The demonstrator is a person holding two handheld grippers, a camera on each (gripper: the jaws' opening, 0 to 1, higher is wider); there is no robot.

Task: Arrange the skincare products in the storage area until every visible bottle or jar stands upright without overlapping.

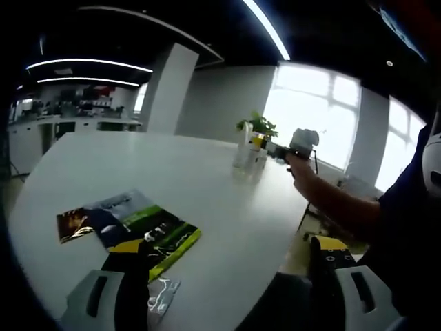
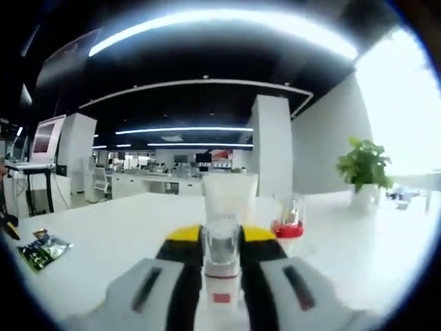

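In the right gripper view we see our right gripper (image 2: 222,265) with its jaws closed on a small clear bottle (image 2: 222,252), which stands upright on the white table (image 2: 124,241). Just behind it stands a white tube (image 2: 231,195), and beside that a clear jar with a red band (image 2: 288,219). A potted plant (image 2: 364,169) sits further right.

In the left gripper view our left gripper (image 1: 227,296) hangs with jaws wide apart, holding nothing, over some magazines (image 1: 138,231) (well apart from the products). Across the table, the person's hand (image 1: 300,165) holds the other gripper at the cluster of bottles (image 1: 249,155).
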